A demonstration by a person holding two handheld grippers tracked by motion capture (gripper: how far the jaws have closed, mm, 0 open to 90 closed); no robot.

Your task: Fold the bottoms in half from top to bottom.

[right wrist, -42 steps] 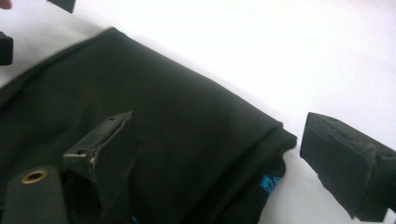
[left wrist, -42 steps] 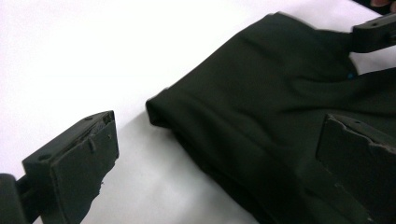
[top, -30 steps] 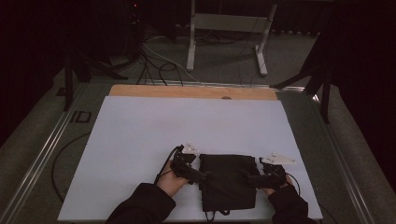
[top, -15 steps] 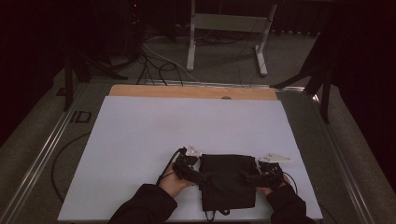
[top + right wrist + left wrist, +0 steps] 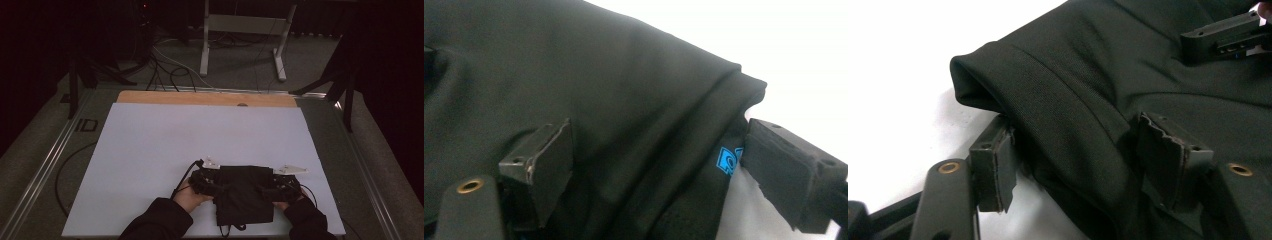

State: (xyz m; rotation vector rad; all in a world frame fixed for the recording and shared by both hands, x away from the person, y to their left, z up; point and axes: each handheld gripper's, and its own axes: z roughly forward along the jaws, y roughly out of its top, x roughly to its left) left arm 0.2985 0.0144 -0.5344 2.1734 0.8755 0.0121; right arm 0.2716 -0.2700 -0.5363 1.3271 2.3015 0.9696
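White table, folded black garment

White table in a dark room; cables on grey floor

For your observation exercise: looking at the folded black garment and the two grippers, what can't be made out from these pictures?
- Blue print on the black garment: right gripper view, part hidden behind a fold and the right gripper.
- What garment it is: high view, too small and dark.
- Cloth under the left gripper: left gripper view, cut off by the bottom edge.
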